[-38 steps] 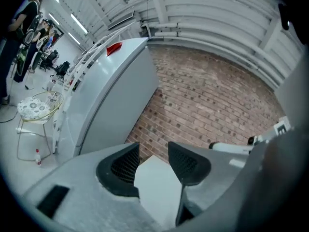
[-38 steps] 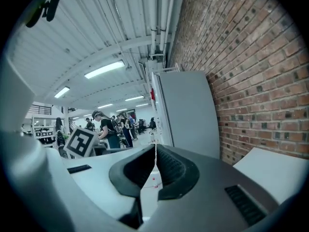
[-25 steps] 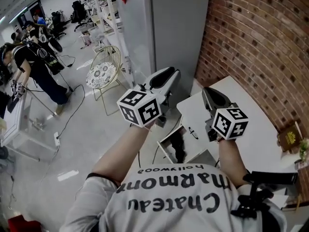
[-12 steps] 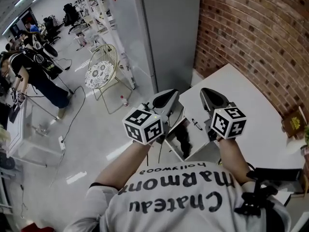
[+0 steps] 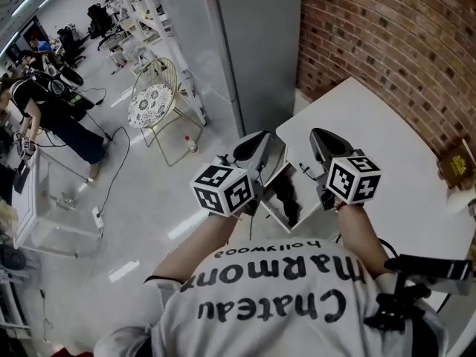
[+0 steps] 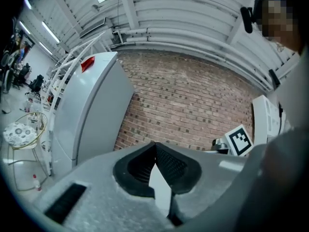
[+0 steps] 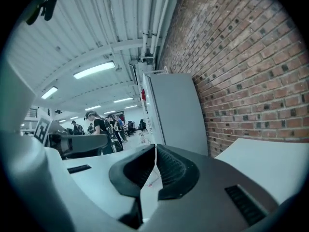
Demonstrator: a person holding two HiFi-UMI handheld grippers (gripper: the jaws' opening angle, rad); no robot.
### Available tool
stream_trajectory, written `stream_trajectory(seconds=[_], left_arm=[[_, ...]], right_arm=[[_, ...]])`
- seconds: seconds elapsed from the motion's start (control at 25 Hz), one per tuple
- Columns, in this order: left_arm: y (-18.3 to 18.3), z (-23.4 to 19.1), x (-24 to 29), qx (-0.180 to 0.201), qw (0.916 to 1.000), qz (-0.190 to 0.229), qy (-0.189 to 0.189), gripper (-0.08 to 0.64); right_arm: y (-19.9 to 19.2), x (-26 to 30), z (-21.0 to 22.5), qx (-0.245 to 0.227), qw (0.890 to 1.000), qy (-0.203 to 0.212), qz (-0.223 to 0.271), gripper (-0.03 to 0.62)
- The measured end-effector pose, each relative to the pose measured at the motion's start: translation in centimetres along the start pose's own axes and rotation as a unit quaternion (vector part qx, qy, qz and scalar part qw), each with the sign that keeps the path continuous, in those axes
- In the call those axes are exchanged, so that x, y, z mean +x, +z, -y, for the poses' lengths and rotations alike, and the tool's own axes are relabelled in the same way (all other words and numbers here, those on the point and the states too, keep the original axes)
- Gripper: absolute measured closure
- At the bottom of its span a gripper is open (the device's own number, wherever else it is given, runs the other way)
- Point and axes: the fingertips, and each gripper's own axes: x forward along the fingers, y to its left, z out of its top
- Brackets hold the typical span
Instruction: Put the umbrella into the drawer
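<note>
Flanking the umbrella point(image 5: 286, 201) in the drawer point(image 5: 273, 216), left tongs point(image 6: 155, 145) and right tongs point(image 7: 155, 149) are clenched.

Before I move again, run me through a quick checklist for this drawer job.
1. Left gripper empty, with its jaws shut: ok.
2. Right gripper empty, with its jaws shut: ok.
3. Drawer pulled open: ok.
4. Dark thing, likely the umbrella, lying in the drawer: ok.
5. Dark thing low enough inside for the drawer to slide shut: cannot tell.
</note>
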Motion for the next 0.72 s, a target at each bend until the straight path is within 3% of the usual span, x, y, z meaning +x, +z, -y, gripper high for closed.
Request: stream_trajectory(seconds=[0.12,0.4,0.72], left_arm=[[0.1,-1.1,-0.9,-0.016,0.9995,0.004,0.028,0.545],[-0.3,-0.8,-3.0,-0.022,0.998,0.009,0.059,0.545],[-2.4,2.0,-4.5,-0.044,0.9942,0.017,0.096,0.545]], right_arm=[[-0.5,-0.7,-0.3,-0.022,1.0,-0.005,-0.007,0.574],[0.1,-2.1,-0.9,0.0,1.0,0.02,0.014,0.574],[-1.0,-6.2,0.2,0.018,0.999,0.031,0.0,0.574]])
